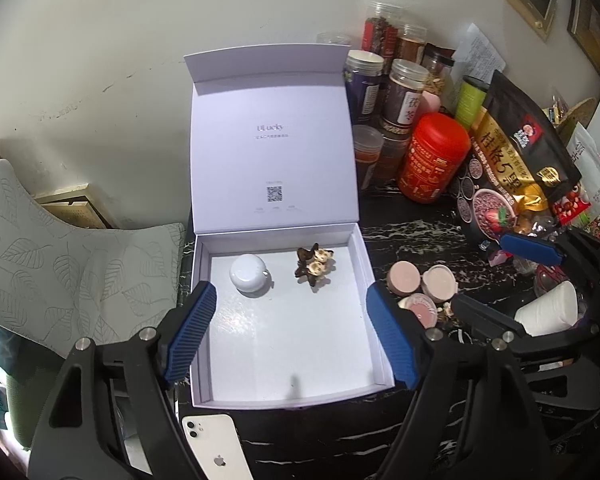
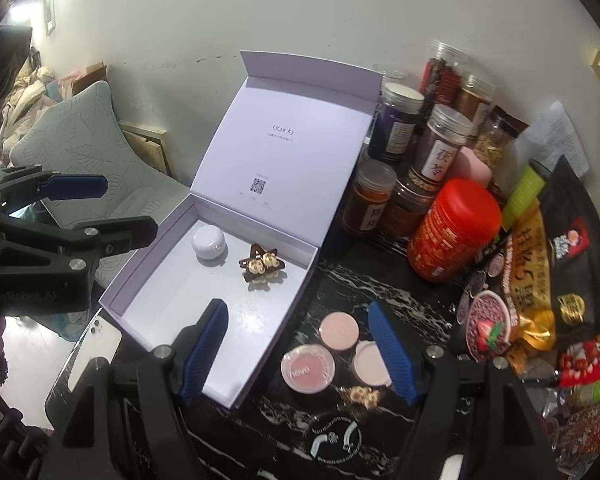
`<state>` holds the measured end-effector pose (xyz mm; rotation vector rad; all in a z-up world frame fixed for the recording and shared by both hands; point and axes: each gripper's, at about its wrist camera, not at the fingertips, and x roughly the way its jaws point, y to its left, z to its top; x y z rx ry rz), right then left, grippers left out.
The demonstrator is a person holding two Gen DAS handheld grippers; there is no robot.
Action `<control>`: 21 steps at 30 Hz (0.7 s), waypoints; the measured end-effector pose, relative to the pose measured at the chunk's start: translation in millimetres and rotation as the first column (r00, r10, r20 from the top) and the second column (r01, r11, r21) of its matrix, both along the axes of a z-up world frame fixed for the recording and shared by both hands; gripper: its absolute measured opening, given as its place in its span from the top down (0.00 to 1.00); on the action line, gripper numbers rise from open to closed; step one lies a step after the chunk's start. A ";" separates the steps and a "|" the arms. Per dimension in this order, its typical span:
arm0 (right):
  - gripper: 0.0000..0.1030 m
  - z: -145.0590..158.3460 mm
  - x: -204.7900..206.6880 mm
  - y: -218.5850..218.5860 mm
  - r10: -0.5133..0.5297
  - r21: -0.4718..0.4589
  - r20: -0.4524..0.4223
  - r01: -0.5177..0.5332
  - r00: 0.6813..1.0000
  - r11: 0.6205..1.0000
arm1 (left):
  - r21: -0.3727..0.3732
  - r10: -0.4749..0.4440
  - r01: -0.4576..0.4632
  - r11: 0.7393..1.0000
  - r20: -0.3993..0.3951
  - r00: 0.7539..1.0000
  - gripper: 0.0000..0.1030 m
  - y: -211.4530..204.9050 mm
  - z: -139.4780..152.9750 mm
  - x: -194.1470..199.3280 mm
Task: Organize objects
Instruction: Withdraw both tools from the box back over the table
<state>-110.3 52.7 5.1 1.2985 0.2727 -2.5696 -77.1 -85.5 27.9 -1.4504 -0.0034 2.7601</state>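
An open white box (image 1: pixel 364 264) (image 2: pixel 132 280) stands on the black marble counter with its lid up. Inside lie a white round jar (image 1: pixel 248 276) (image 2: pixel 208 242) and a brown flower hair clip (image 1: pixel 314 266) (image 2: pixel 262 266). My left gripper (image 1: pixel 290 336) is open and empty above the box's near half. My right gripper (image 2: pixel 298 350) is open and empty above three pink round compacts (image 2: pixel 308 368) (image 1: pixel 404 278) beside the box. A small flower clip (image 2: pixel 364 396) and a clear round disc (image 2: pixel 332 440) lie in front of them.
Jars, a red canister (image 1: pixel 434 160) (image 2: pixel 454 228) and food bags (image 2: pixel 540 280) crowd the right back. A white phone (image 1: pixel 216 448) (image 2: pixel 96 344) lies in front of the box. A leaf-pattern cushion (image 1: pixel 60 264) sits left. A white roll (image 1: pixel 548 314) lies right.
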 end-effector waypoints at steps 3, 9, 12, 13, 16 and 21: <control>0.28 2.2 10.8 7.4 -0.007 0.000 -0.001 0.007 1.000 1.000 | 0.003 -0.007 0.007 1.000 -0.006 1.000 0.21 9.1 3.0 7.1; 0.27 3.6 28.4 25.8 -0.045 -0.009 0.010 0.045 0.999 0.999 | 0.002 -0.008 0.008 1.000 -0.007 1.000 0.19 27.1 5.9 17.9; 0.23 4.2 37.8 38.2 -0.067 -0.016 0.012 0.068 0.998 0.998 | 0.010 -0.013 0.013 1.000 0.006 1.000 0.19 36.1 5.9 19.7; 0.22 4.4 39.4 41.6 -0.073 -0.018 0.013 0.074 0.997 0.997 | 0.015 -0.013 0.013 1.000 0.007 1.000 0.19 39.6 6.2 20.6; 0.21 4.7 47.2 55.4 -0.096 -0.031 0.022 0.097 0.995 0.995 | 0.015 -0.016 0.016 1.000 0.009 1.000 0.18 51.3 6.7 22.4; 0.18 3.5 58.4 79.3 -0.137 -0.043 0.031 0.139 0.990 0.989 | 0.008 -0.053 0.053 0.999 0.020 0.998 0.18 77.2 5.0 23.7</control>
